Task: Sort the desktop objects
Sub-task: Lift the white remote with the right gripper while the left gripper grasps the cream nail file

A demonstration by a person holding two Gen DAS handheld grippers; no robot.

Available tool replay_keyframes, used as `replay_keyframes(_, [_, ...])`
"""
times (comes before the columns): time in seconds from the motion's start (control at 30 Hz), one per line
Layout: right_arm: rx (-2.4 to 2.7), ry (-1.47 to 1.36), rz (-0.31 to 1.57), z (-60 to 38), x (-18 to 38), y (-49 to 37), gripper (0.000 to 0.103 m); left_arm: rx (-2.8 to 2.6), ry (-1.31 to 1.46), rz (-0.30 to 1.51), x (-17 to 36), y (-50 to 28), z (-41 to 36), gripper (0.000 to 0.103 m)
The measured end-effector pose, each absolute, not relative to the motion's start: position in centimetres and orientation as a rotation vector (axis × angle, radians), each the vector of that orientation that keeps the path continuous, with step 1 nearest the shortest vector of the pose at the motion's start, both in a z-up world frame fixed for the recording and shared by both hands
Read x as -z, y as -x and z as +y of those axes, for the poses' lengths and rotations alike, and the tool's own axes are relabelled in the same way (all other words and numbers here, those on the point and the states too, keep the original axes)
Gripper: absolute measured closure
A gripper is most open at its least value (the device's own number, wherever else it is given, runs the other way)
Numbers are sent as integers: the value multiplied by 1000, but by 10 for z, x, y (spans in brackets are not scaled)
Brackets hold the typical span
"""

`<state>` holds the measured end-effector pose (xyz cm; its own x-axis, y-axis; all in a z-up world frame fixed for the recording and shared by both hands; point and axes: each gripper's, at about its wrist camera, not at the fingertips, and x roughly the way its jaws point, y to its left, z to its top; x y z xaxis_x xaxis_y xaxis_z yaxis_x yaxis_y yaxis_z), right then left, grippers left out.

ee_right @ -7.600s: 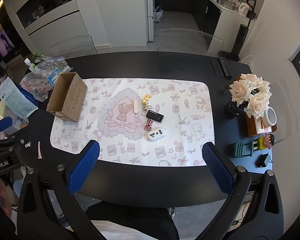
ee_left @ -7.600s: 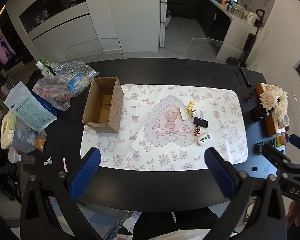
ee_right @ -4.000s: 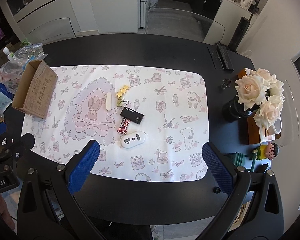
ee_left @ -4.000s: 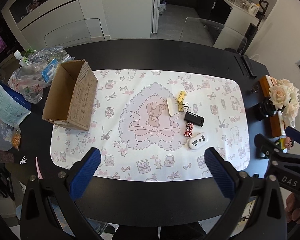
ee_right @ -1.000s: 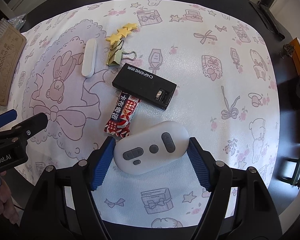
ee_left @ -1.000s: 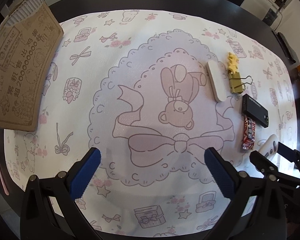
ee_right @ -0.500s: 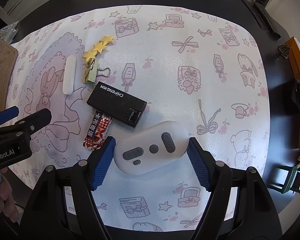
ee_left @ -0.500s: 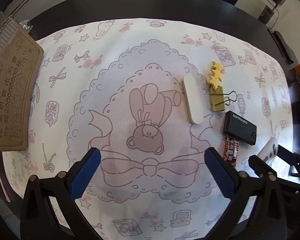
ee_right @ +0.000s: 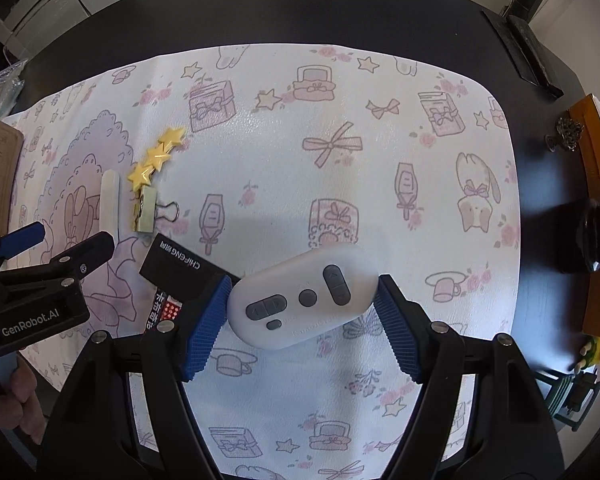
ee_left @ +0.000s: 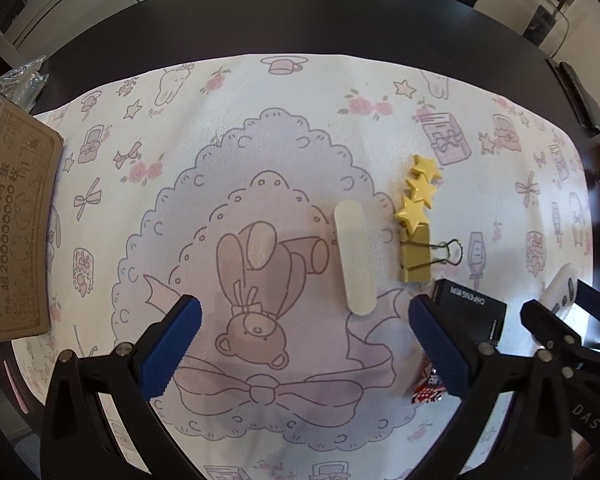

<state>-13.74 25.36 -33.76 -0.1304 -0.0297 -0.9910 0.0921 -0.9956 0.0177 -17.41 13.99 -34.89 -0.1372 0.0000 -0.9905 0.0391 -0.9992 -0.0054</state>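
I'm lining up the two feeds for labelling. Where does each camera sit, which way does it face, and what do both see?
Left wrist: on the left gripper, looking down at the mat; its blue fingers stand open above the white bar.
Right wrist: on the right gripper, looking down; its fingers clamp the white remote.
Shared: star clip, binder clip, black box, each other's gripper.

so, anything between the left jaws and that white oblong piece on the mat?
Nothing visible. The left gripper is open, and the white oblong piece lies just ahead of it with only bare mat between. The binder clip sits beside the piece, apart from it.
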Motion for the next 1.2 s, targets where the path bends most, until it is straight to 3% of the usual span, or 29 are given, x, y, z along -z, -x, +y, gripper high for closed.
replay_keyframes(0.17, [2298,-2005,73,255,338,143,28,2316,-2044,42,356,204,152,0])
replay_keyframes(0.57, [2294,-2020,55,254,345,130,28,2295,-2070,22,365,185,109,2])
replay_keyframes(0.73, [2291,-2027,52,252,348,121,28,2306,-2087,16,366,174,92,15])
replay_keyframes(0.83, [2289,-2033,43,251,349,117,28,2313,-2098,21,377,217,113,24])
replay_keyframes(1.0, [2283,-2038,45,249,349,108,28,2331,-2105,-5,375,222,129,48])
replay_keyframes(1.13, [2284,-2040,44,248,348,99,28,2340,-2112,-21,372,230,136,59])
replay_keyframes(1.2, [2284,-2043,43,247,349,95,28,2344,-2113,-28,366,232,129,76])
